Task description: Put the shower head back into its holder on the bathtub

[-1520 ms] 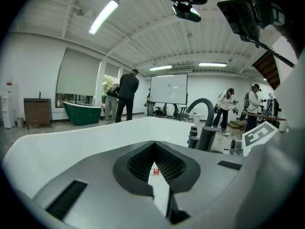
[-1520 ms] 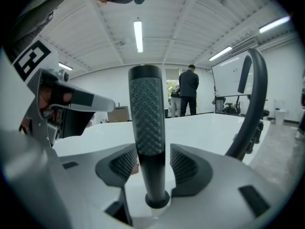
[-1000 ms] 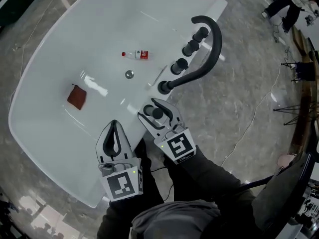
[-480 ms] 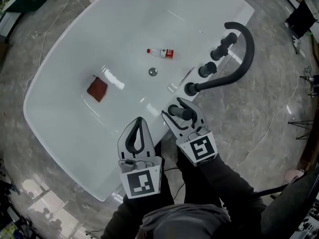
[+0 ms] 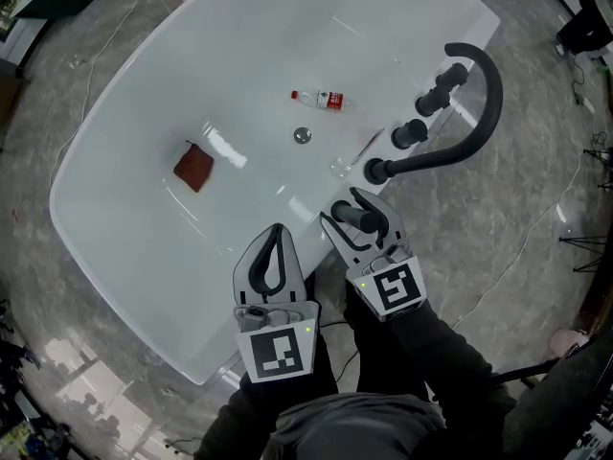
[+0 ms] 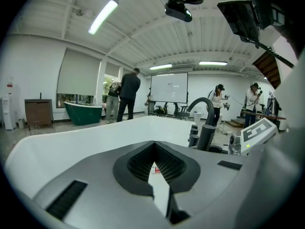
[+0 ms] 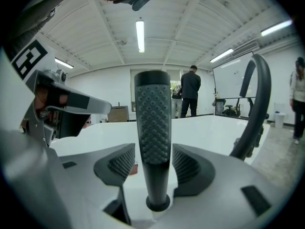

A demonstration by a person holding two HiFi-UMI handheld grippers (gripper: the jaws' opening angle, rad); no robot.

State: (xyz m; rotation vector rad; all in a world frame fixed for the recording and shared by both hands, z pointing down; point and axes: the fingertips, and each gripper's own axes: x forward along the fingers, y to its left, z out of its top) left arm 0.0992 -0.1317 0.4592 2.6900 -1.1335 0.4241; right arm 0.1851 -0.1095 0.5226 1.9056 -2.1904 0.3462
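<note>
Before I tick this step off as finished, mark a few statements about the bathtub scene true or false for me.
The shower head stands upright in its holder on the bathtub rim. True.
The right hand-held gripper is clamped on the shower head. False: its jaws stand apart, with a gap on each side.
The left hand-held gripper holds the red cloth. False: it is shut on nothing, and the red cloth lies in the bathtub.
A small bottle lies in the bathtub near the drain. True.

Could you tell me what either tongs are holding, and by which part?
Nothing is held. The right tongs stand open around the shower head; the left tongs are shut, empty.
</note>
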